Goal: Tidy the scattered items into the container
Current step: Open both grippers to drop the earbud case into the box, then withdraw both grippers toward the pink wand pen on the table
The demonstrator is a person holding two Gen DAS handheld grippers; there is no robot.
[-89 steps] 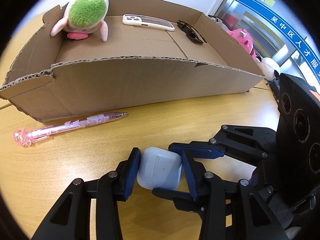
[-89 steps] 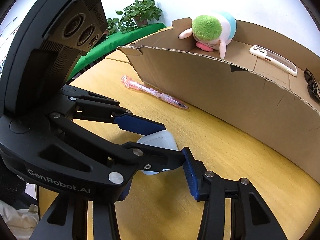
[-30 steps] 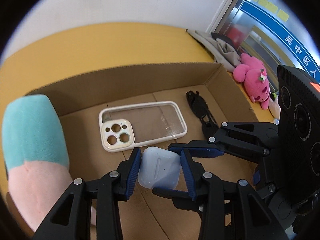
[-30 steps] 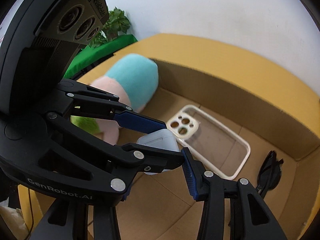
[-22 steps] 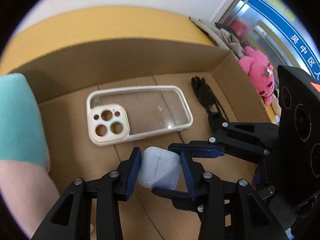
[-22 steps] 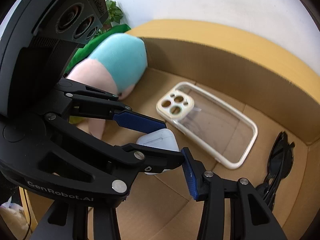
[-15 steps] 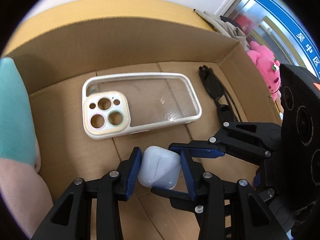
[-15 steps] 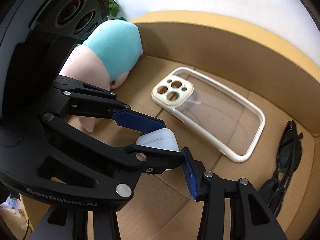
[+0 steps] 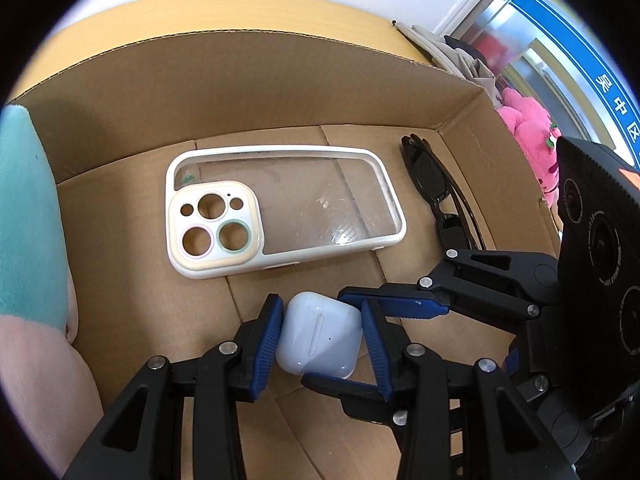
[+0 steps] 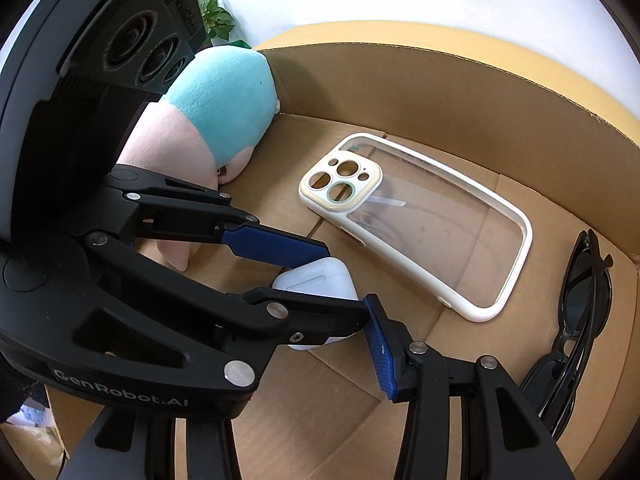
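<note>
My left gripper (image 9: 320,334) is shut on a white earbud case (image 9: 319,335) and holds it low over the floor of the cardboard box (image 9: 240,76). Whether the case touches the floor I cannot tell. The case also shows in the right wrist view (image 10: 320,280), partly hidden behind the left gripper's fingers (image 10: 276,248). My right gripper (image 9: 360,340) also closes on the case, crosswise to the left one; one blue pad (image 10: 380,356) presses its near side. A clear phone case (image 9: 280,208) lies just beyond.
In the box, black sunglasses (image 9: 436,196) lie at the right wall and a teal and pink plush toy (image 10: 208,112) lies at the left. A pink plush (image 9: 528,136) sits outside the box at right. The box's far wall (image 10: 460,80) rises behind.
Both grippers have carried the earbud case from the tabletop over the box wall and down into the box. The box floor and phone case now look closer.
</note>
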